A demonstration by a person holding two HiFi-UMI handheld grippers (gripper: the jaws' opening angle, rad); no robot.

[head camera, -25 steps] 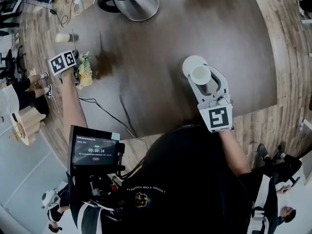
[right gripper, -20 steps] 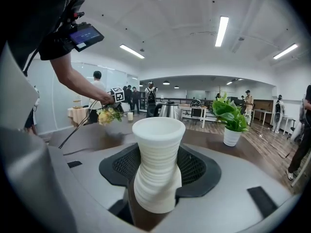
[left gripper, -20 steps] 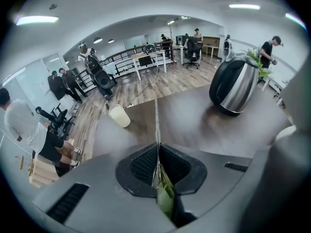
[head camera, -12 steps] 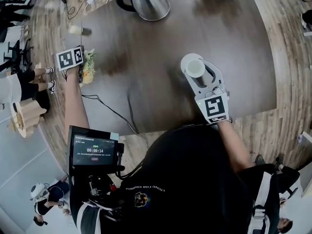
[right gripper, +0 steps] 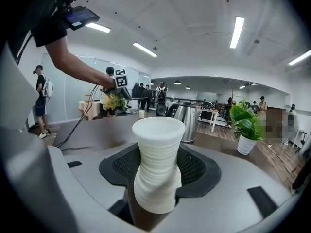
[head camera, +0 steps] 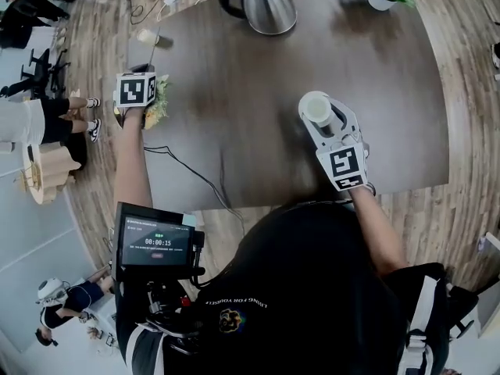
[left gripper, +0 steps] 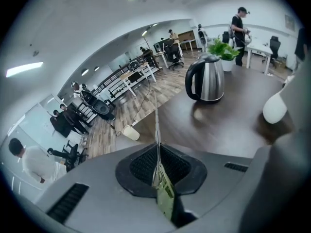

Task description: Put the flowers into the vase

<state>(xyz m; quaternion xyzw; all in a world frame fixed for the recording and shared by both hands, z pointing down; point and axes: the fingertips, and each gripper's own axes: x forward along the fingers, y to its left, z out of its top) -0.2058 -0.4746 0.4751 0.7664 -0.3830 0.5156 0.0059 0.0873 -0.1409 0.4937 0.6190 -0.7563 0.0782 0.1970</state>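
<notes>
**Change noted:** the left gripper (left gripper: pixel 158 173), jaws closed on a thin green stem, has raised the bunch of yellow and white flowers (head camera: pixel 158 104) above the table (head camera: pixel 250 84) at its left edge. A second ago the bunch hung lower by that edge.

**Right side:** the right gripper (right gripper: pixel 158 176) has its jaws wide and clamped on the waist of the white ribbed vase (right gripper: pixel 159 144), upright near the right edge and shifted only slightly since. Whether its base rests on the table cannot be told.

**Judgement:** both items are in hand but well apart, and the stems must still be brought over the vase mouth
</notes>
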